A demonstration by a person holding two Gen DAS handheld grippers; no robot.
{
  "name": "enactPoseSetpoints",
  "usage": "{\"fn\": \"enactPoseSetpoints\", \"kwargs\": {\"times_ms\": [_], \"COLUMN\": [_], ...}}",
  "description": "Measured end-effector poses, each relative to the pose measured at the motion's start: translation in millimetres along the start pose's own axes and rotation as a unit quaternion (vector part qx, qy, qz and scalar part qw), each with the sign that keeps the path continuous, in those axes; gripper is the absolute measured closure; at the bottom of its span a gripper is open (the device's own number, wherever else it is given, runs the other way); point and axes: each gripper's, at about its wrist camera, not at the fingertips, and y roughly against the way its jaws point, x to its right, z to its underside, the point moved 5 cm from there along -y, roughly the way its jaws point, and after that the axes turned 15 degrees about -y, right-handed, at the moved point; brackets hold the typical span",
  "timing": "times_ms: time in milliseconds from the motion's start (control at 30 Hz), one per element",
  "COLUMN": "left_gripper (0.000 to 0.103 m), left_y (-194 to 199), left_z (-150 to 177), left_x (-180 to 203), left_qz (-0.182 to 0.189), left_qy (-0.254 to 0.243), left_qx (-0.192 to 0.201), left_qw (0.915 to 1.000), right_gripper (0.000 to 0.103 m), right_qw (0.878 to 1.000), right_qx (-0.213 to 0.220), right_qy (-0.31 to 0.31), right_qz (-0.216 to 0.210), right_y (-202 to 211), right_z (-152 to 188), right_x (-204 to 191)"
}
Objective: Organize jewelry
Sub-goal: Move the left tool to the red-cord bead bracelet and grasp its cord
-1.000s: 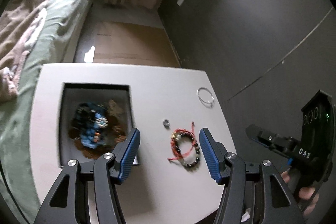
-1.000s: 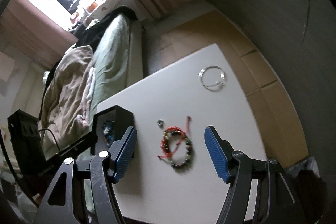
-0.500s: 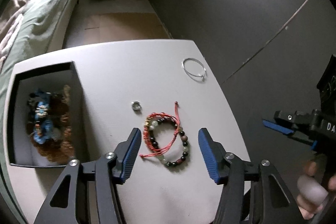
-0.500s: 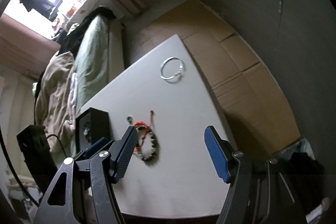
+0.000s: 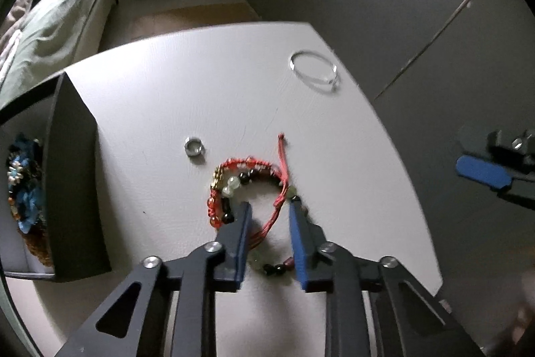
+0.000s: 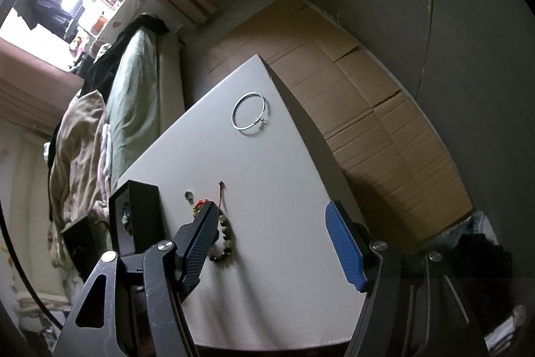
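A red cord bracelet (image 5: pixel 249 161) and a bead bracelet (image 5: pixel 230 186) lie tangled together on the white table (image 5: pixel 200 82). My left gripper (image 5: pixel 269 204) has come down over them and its jaws are closing. The red cord's strands lie between the pads, with bare table still showing in the gap. A small metal ring (image 5: pixel 194 150) lies just left of the bracelets, and a silver bangle (image 5: pixel 312 72) lies near the far right corner. My right gripper (image 6: pixel 271 206) hangs open above the table's right side with nothing in it. The bead bracelet (image 6: pixel 225 233) shows beside its left finger.
An open black box (image 5: pixel 73 189) holding blue and amber jewelry (image 5: pixel 26 189) stands at the table's left. Beyond it is a bed with green bedding (image 5: pixel 57 22). Flattened cardboard (image 6: pixel 367 96) covers the floor past the table's right edge, below a dark wall.
My left gripper dropped down and forward onto the bracelets, and its jaws narrowed from wide apart to close around the red cord. The right gripper drifted a little to the right.
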Motion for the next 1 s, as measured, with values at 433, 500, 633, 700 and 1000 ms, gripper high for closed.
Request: {"fn": "enactPoseSetpoints", "kwargs": {"times_ms": [433, 500, 633, 700, 1000], "left_gripper": [0.098, 0.099, 0.099, 0.099, 0.099], "left_y": [42.2, 50.7, 63.8, 70.9, 101.1], "left_z": [-4.7, -6.1, -9.1, -9.4, -8.6], "left_x": [-28.1, -32.4, -42.1, -47.7, -81.0], "left_qz": [0.035, 0.039, 0.051, 0.054, 0.063], "left_qy": [0.038, 0.043, 0.054, 0.059, 0.095], "left_qx": [0.049, 0.058, 0.072, 0.077, 0.106], "left_qw": [0.9975, 0.9966, 0.9946, 0.9938, 0.9878], "right_gripper": [0.036, 0.036, 0.036, 0.041, 0.078], "right_qw": [0.999, 0.999, 0.998, 0.996, 0.983], "right_qx": [-0.013, -0.016, -0.025, -0.031, -0.054], "right_qy": [0.027, 0.034, 0.053, 0.072, 0.133], "right_qz": [0.02, 0.025, 0.037, 0.05, 0.118], "right_y": [-29.0, -34.0, -48.0, -58.5, -97.6], "right_z": [12.8, 14.6, 23.2, 29.4, 53.7], "right_x": [-24.7, -27.1, -37.0, -44.4, -60.2]}}
